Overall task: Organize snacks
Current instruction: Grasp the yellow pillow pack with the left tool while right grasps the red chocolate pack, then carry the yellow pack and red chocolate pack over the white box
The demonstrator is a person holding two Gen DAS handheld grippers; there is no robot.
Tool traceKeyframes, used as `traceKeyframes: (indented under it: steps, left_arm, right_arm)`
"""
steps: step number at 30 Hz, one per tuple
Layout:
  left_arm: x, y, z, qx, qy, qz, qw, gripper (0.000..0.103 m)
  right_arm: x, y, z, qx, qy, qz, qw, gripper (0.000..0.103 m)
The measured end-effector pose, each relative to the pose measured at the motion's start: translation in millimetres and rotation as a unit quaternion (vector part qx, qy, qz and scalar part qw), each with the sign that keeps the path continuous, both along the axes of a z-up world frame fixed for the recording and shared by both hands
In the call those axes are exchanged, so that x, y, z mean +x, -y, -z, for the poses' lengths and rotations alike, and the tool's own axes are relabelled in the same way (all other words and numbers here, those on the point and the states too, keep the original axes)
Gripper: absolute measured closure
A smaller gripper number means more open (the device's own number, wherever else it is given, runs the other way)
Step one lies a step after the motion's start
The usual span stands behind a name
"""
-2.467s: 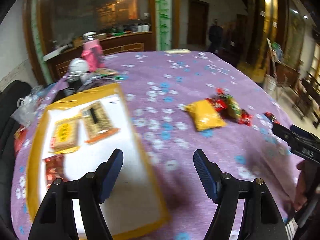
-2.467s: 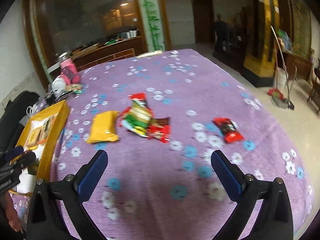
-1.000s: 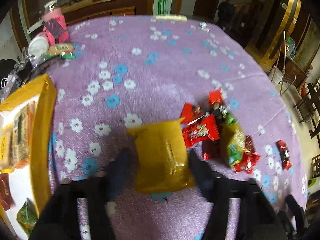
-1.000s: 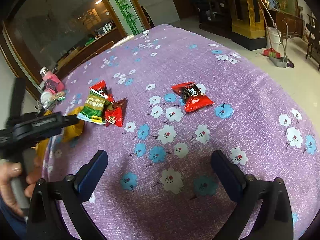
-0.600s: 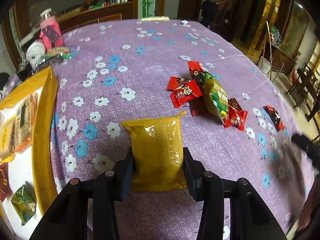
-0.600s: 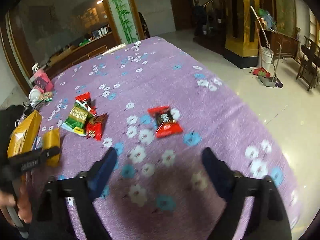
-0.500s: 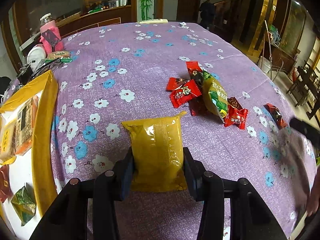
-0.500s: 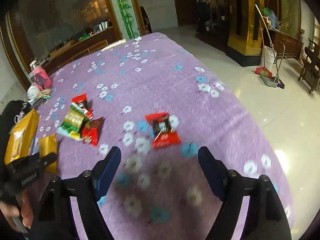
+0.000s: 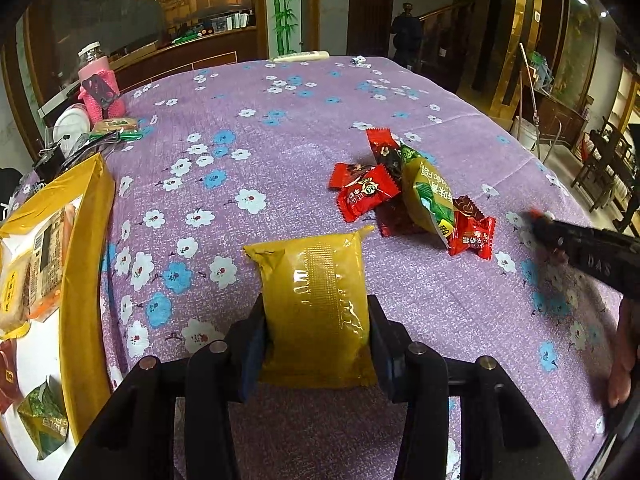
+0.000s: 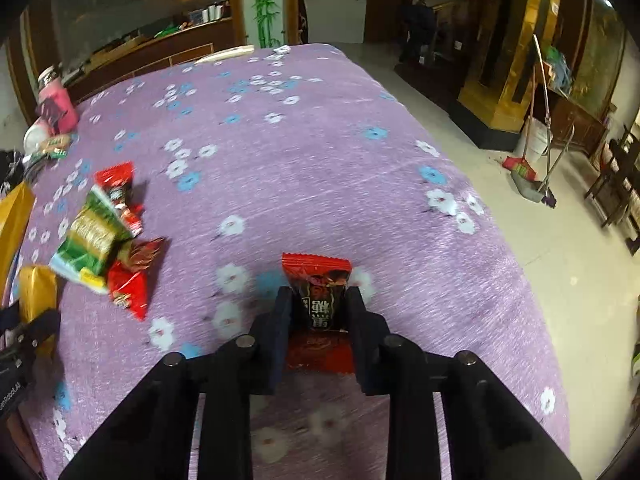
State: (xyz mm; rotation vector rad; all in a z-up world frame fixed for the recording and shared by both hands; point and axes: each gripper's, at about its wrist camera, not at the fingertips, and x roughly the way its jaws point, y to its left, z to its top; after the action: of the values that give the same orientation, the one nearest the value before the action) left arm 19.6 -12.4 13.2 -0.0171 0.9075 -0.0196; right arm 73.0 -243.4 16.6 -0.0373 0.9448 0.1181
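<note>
My left gripper (image 9: pixel 316 320) is shut on a yellow snack pack (image 9: pixel 316 292), held just above the purple flowered tablecloth. My right gripper (image 10: pixel 318 312) is shut on a red and black snack packet (image 10: pixel 318 300) near the table's right side; the right gripper also shows at the right edge of the left wrist view (image 9: pixel 592 256). A pile of loose snacks lies between them: red packets (image 9: pixel 362 194) and a green and yellow pack (image 9: pixel 430 200), also in the right wrist view (image 10: pixel 96 236). A yellow-rimmed tray (image 9: pixel 86 264) at the left holds several sorted snacks.
A pink bottle (image 9: pixel 98 88), a white cup (image 9: pixel 72 128) and small items stand at the table's far left corner. The table edge drops to the floor on the right (image 10: pixel 500 216). A broom and dustpan (image 10: pixel 532 176) and chairs stand beyond.
My right gripper moved down over the lone red packet and closed on it. My left gripper stays shut on the yellow pack and has lifted it slightly.
</note>
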Motion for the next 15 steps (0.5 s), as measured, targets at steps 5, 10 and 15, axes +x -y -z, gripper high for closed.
traceKeyframes:
  steps: [5,10,15]
  left_arm:
    - [-1,-1,0,-0.006,0.001,0.004,1.0,0.056]
    - [-1,0,-1,-0.006,0.002,0.006,1.0,0.056]
    - [-2,2,-1,-0.011,0.006,0.014,0.9998,0.056]
  right_arm:
    - [-22,-41,-12,0.065,0.022,-0.057,0.996,0.079]
    - [-30,-64,-8,0.088,0.026,-0.086,0.992,0.079]
    - [-24,-51,-4,0.143,0.016,-0.072,0.987,0.079]
